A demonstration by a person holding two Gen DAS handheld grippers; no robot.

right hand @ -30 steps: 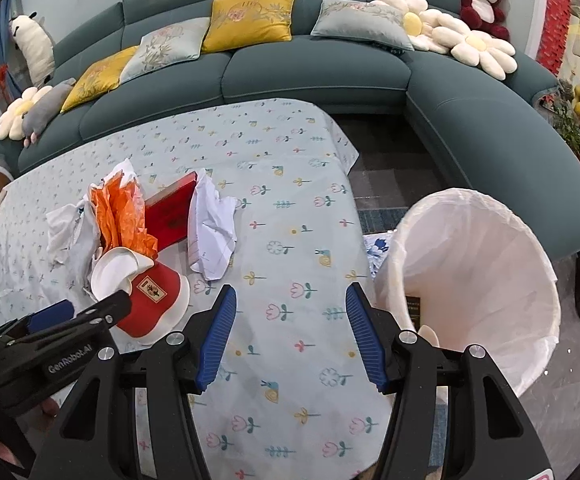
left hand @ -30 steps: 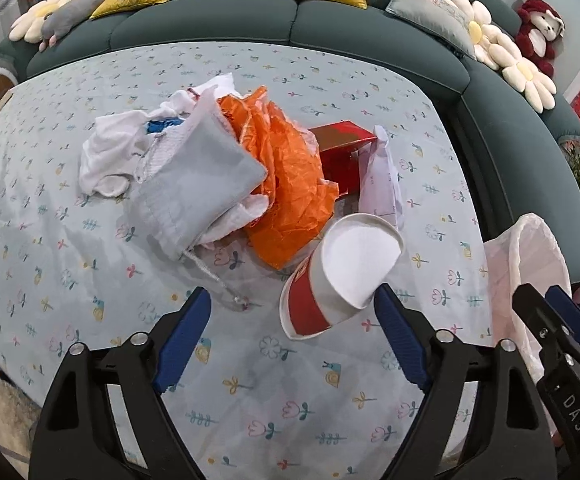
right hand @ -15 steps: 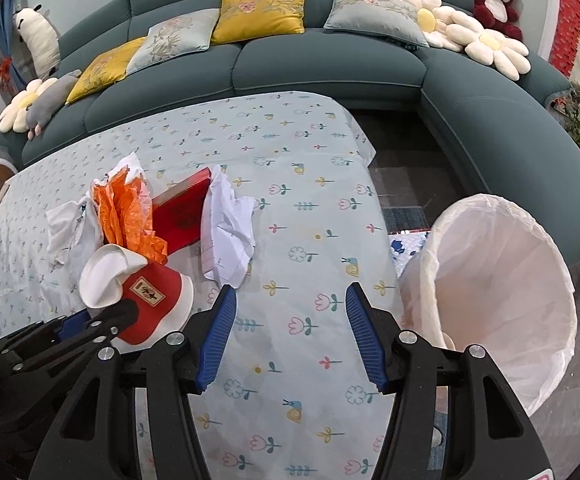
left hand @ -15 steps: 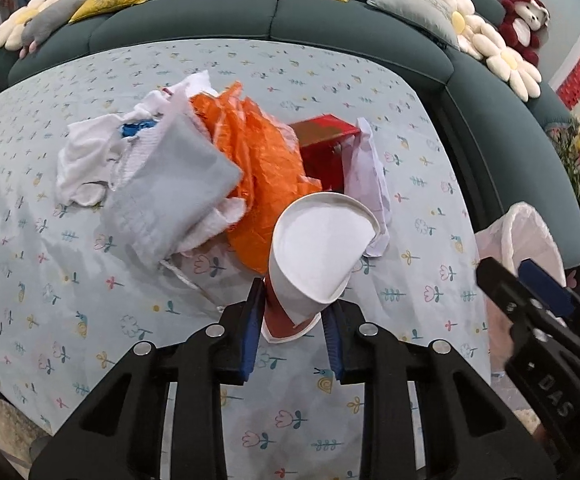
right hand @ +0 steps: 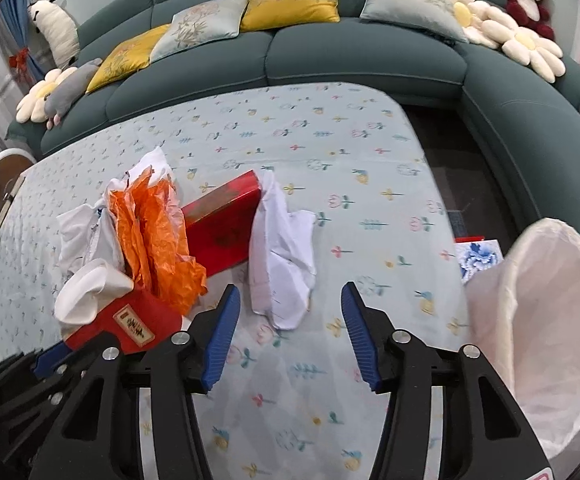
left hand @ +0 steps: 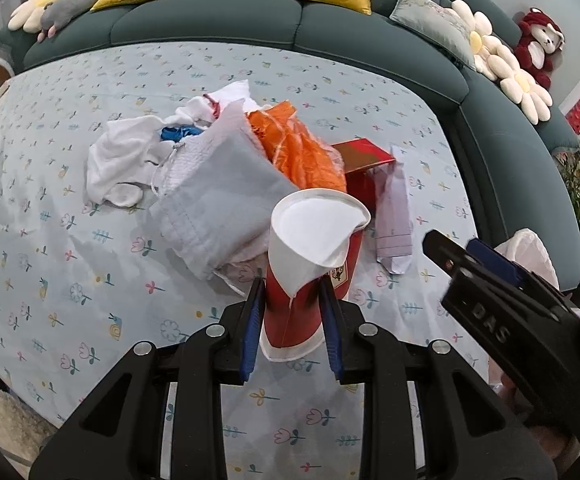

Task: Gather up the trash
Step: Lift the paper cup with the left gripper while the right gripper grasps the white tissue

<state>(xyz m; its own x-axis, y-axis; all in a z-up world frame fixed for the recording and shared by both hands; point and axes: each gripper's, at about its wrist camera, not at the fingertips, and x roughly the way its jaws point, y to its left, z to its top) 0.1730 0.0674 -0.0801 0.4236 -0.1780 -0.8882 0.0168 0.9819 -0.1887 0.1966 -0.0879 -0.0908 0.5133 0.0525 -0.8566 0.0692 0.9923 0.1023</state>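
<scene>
L gripper [left hand: 291,300] is clamped on the paper cup [left hand: 309,264], w/ both blue pads pressed against the red lower wall, one each side; the cup's white rim is crushed and tips away from the camera. The cup sits at the near end of the trash pile, toward the table's [left hand: 50,240] near edge. Just behind it lie the orange plastic bag [left hand: 301,156] and the grey cloth pouch [left hand: 218,200], w/ white cloths [left hand: 126,160] further left and a bit of blue wrapper [left hand: 178,133] tucked among them. The red box [right hand: 226,224] leans against the orange bag's right side, and the crumpled white paper [right hand: 282,252] rests against the box's right end, on the side toward the table's right edge. R gripper [right hand: 290,320] hovers over the table just in front of that paper; jaws apart but closing, nothing between the pads, only tablecloth showing in the gap. The paper's lower tip lies just beyond the fingertips, not touching them. The bin w/ white liner [right hand: 549,320] stands on the floor off the table's right edge, near the R gripper, its mouth tilted toward the camera. A teal sofa [right hand: 349,56] curves round the far side.
</scene>
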